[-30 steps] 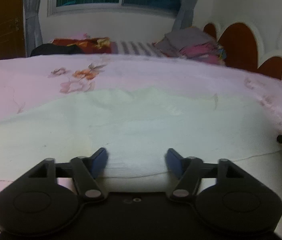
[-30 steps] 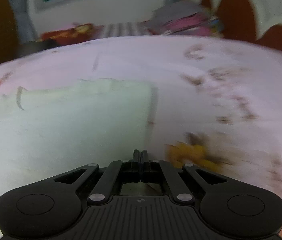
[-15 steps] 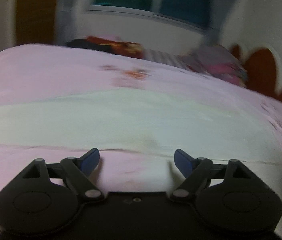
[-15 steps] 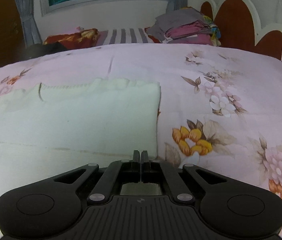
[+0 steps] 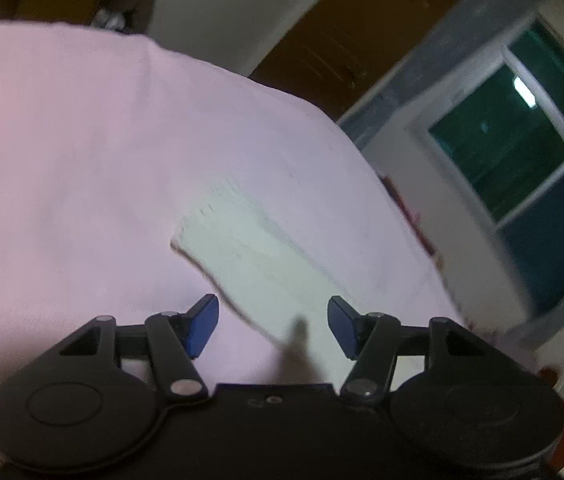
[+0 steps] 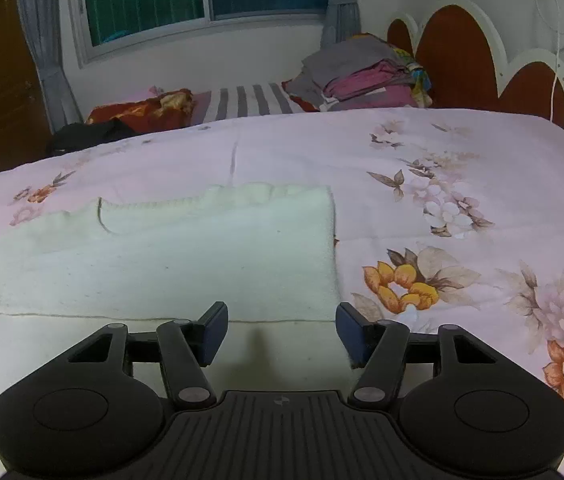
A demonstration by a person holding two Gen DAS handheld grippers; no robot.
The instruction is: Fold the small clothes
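Since the earlier frames, the right hand-held gripper (image 6: 282,330) has gone from pinched shut to wide open, and the left hand-held gripper (image 5: 273,326) has swung away and tilted, so its view now shows the bed at a strong angle, with the window (image 5: 530,152) at the right.

Both grippers are empty now: their blue pads stand well apart with nothing between them. I judge that the right one has released the cloth because one fold is finished.

The task's thing, a cream white knitted garment (image 6: 186,256), lies flat on the pink flowered bedspread (image 6: 462,184). In the right wrist view its right side makes a straight, doubled edge, and a thin line runs across it just in front of the open pads; this looks like the border of a layer laid over. The right gripper hovers low over the near edge of the garment, near that right corner. In the left wrist view the garment (image 5: 266,264) appears as a pale strip running away from the pads; the picture is blurred, so I cannot tell whether the pads touch it.

At the far side of the bed a stack of folded clothes (image 6: 366,76) rests near the headboard (image 6: 482,56), probably the place for finished pieces.
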